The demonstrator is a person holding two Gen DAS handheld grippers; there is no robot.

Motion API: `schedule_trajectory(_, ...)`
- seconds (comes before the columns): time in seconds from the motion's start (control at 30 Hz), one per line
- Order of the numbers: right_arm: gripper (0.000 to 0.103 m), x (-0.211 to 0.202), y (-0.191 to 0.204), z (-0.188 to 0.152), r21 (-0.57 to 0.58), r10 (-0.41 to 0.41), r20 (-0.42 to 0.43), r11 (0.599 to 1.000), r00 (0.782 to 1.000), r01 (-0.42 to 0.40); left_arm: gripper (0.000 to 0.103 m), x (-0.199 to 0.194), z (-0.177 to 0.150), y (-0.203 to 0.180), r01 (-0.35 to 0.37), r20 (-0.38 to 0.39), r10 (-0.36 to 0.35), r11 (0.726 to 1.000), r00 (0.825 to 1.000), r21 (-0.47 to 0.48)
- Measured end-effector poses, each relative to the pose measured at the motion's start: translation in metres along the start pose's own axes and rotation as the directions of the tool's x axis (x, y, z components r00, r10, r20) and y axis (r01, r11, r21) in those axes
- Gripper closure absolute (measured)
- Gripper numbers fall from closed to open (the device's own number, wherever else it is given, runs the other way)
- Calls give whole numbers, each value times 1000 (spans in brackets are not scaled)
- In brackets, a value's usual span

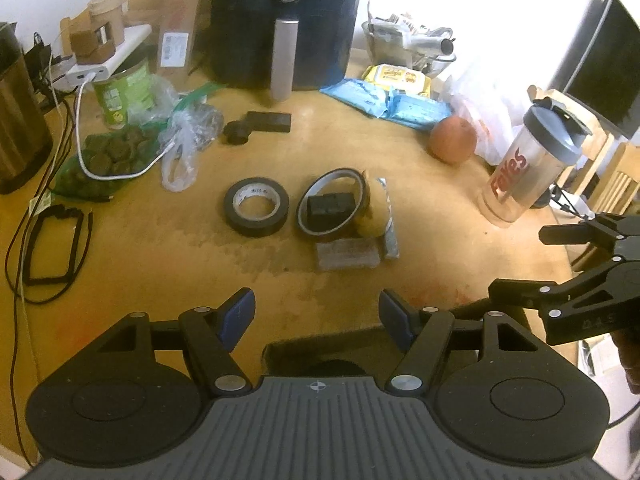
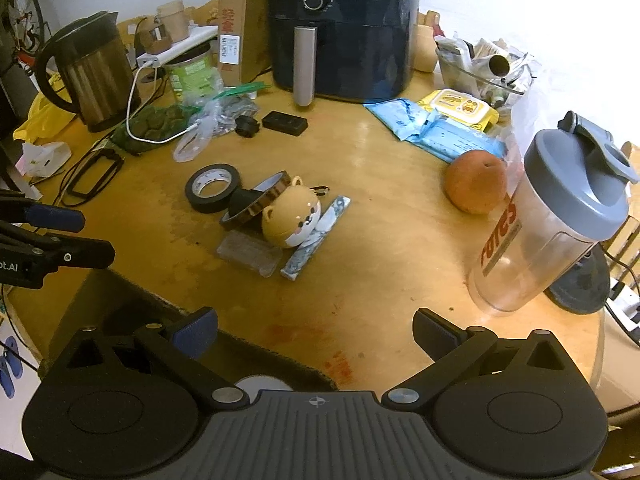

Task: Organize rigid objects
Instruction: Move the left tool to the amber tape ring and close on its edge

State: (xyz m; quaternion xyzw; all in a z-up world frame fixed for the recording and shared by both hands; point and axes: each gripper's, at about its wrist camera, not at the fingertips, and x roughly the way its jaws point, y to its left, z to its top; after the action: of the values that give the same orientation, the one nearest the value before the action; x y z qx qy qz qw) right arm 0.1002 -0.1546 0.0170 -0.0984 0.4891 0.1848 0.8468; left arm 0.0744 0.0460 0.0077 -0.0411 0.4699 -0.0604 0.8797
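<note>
Black tape roll [image 1: 256,207] untouched | left gripper [image 1: 317,314] wide | right gripper [image 2: 315,330] wide

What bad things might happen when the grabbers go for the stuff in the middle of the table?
1. The dog-shaped case leans on the amber tape roll and the wrapped bar, so pulling one may tip or roll the others.
2. The tall shaker bottle stands near the right gripper and the table edge; a sideways swing might knock it off.
3. The orange fruit beside it may roll if bumped.
</note>
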Motion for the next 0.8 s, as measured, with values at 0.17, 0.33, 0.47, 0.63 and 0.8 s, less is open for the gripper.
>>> schedule_trajectory(0.17,0,3,-6,5,23,-16,-4,1000,1000,16,35,4,7,-3,10,18,-11,1000,1000,26)
schedule_trajectory(0.33,0,6,-11,6,53,-30,-12,998,999,30,36,12,13,-6,8,14,-9,998,1000,63)
schedule_trajectory(0.47,0,7,-14,6,79,-38,-17,996,999,39,38,21,16,-11,-4,15,3,994,1000,112)
schedule_trajectory(0.63,0,8,-17,4,112,-53,-23,992,998,55,47,34,21,-19,-26,11,24,981,1000,190)
schedule_trajectory(0.8,0,7,-20,1,143,-71,-28,987,997,74,49,49,24,-27,-31,-1,32,967,999,254)
